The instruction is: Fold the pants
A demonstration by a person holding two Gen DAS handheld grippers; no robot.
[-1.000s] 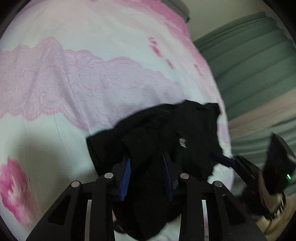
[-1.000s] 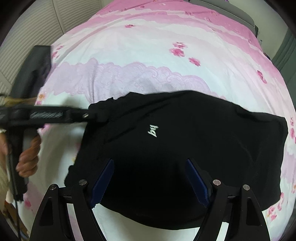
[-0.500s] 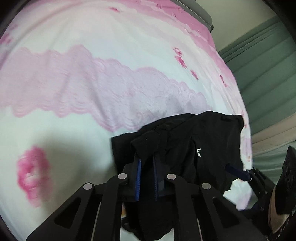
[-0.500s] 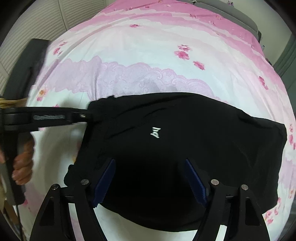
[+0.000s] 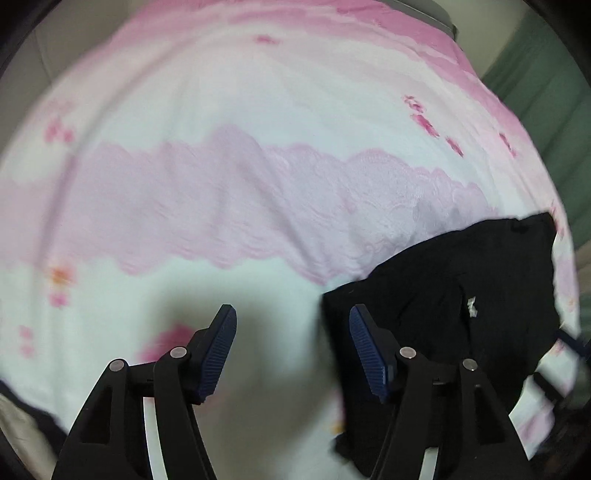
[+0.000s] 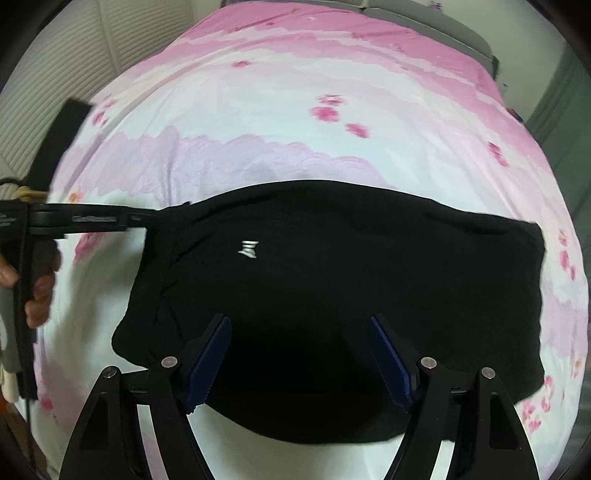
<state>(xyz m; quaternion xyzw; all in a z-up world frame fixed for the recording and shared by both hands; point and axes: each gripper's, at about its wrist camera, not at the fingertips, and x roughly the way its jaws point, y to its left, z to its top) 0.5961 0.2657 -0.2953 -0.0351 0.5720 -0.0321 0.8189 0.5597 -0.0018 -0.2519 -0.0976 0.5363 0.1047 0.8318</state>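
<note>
Black pants with a small white logo lie folded into a wide band on the pink and white bedsheet. My right gripper hovers open above their near edge, with only flat cloth below its blue pads. My left gripper has its jaws opening, with bare sheet between them and no cloth. In the left wrist view the pants lie just right of its right finger. The right wrist view shows the left gripper from the side, at the pants' far left corner, held by a hand.
The bedsheet spreads wide to the left and beyond the pants. Green curtains hang past the bed's right side. White louvred doors stand at the left, and a grey headboard is at the far end.
My left gripper was shut on a bunched fold of the pants; it has let go, opened and swung left off the cloth. The right gripper stays open over the pants.
</note>
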